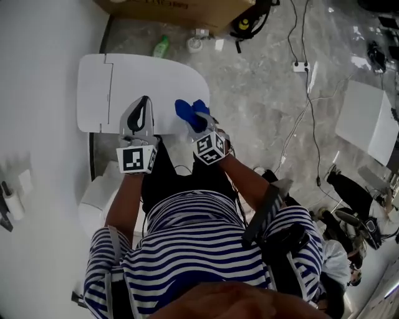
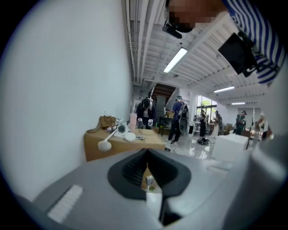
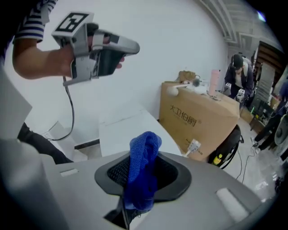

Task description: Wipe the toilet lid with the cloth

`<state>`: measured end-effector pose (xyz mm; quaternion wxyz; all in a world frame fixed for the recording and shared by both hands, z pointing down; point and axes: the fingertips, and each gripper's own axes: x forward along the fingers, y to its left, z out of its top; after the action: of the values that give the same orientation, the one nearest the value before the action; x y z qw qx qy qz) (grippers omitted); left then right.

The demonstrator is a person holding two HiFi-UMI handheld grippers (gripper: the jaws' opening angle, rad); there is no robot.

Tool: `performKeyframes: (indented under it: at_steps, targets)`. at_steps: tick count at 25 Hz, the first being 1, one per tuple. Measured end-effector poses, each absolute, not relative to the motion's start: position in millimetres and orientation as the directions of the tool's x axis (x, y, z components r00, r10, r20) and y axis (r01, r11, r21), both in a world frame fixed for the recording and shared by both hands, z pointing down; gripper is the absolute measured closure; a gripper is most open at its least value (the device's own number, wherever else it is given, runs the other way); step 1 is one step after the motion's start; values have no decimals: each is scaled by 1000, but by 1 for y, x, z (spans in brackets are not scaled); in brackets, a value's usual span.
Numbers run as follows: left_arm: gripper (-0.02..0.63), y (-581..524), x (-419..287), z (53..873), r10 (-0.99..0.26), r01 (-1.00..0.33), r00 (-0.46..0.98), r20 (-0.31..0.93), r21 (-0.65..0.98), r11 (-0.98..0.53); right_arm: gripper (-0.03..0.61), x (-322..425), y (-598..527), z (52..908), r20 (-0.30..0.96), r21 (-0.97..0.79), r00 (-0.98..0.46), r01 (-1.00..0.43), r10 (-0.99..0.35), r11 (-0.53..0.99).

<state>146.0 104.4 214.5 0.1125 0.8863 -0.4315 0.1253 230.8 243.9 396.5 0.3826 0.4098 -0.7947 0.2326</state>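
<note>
Left gripper [image 1: 144,107] fingers are pressed together, nothing gripped, held above the white plastic toilet lid [image 1: 156,71]. Right gripper [image 1: 201,124] fingers are clamped on the bunched blue terry cloth [image 1: 190,112], held over the lid's near edge. A brown cardboard box [image 1: 181,9] is seen beyond.

Bright, even indoor light is filling all 3 views. Ceiling strip lights [image 2: 176,59] are glowing close to blown out in the left gripper view, and the white wall [image 2: 67,90] is washing flat, without texture. The glossy marble floor [image 1: 262,93] is throwing back pale, soft reflections. The toilet lid [image 1: 156,81] is verging on overexposed. Both gripper views are bending hard toward the rim, with a dark vignette closing the corners. The left gripper [image 2: 147,157], nearest its lens, is blurring out, while the blue cloth [image 3: 144,152] is showing crisp weave. Distant figures are smearing soft.
</note>
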Motion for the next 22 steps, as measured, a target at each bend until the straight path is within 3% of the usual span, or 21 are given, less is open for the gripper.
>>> performKeyframes:
  at_steps: [5,13,22]
  targets:
    - [612,75,120,121,-798,-823,564,211,63,-565,463,225,169,261,655,5,-392,-853,-646,522]
    - [612,83,96,-5,-825,-835,547,142,21,-550,463,223,127,56,370,-40,-393,-912,-842,408]
    - [612,62,67,-58,-869,-871,491,59,3,-491,463,191,102,-40,156,-50,-442,-897,-883,440]
